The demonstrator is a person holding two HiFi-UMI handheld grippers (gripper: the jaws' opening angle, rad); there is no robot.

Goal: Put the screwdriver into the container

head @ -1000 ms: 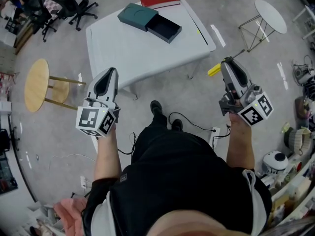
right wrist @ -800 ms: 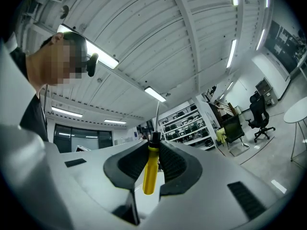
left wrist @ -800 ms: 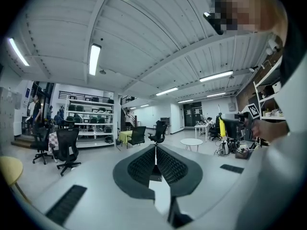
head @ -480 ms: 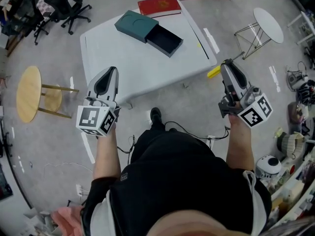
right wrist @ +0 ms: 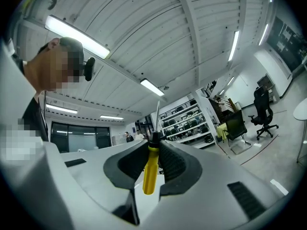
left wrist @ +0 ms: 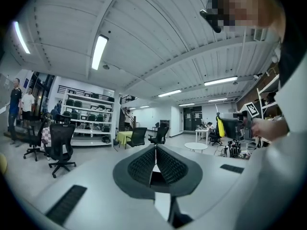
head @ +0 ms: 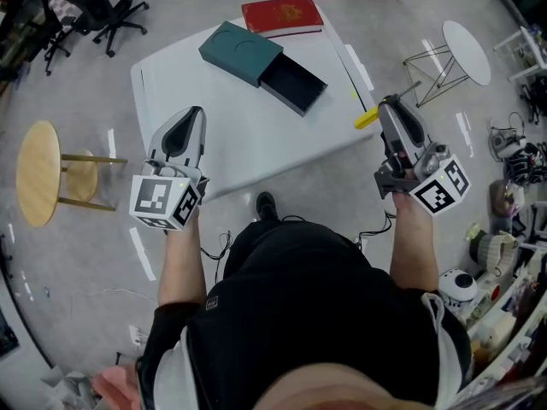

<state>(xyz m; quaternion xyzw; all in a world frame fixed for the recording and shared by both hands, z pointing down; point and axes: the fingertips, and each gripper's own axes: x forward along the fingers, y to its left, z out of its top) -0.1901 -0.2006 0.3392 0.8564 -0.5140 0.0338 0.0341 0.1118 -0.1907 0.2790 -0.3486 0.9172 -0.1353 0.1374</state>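
Observation:
My right gripper (head: 391, 105) is shut on a screwdriver with a yellow handle (head: 368, 118) and a thin metal shaft (head: 408, 89); it hangs off the white table's right edge. In the right gripper view the yellow handle (right wrist: 150, 169) is pinched between the jaws and the shaft points upward. The container, a dark teal box (head: 240, 52) with its drawer (head: 293, 84) pulled open, lies at the table's far side. My left gripper (head: 190, 116) is shut with nothing in it, over the table's near left part; its jaws meet in the left gripper view (left wrist: 154, 158).
A red book (head: 281, 15) lies at the white table's (head: 214, 135) far edge. A round wooden stool (head: 41, 172) stands at the left, a white round side table (head: 466, 39) at the right. Office chairs (head: 98, 2) are at the far left, clutter along the right wall.
The table and box have drawn nearer and shifted left in view as the person walks up. Both grippers keep their states; the right one now reaches the table's right edge.

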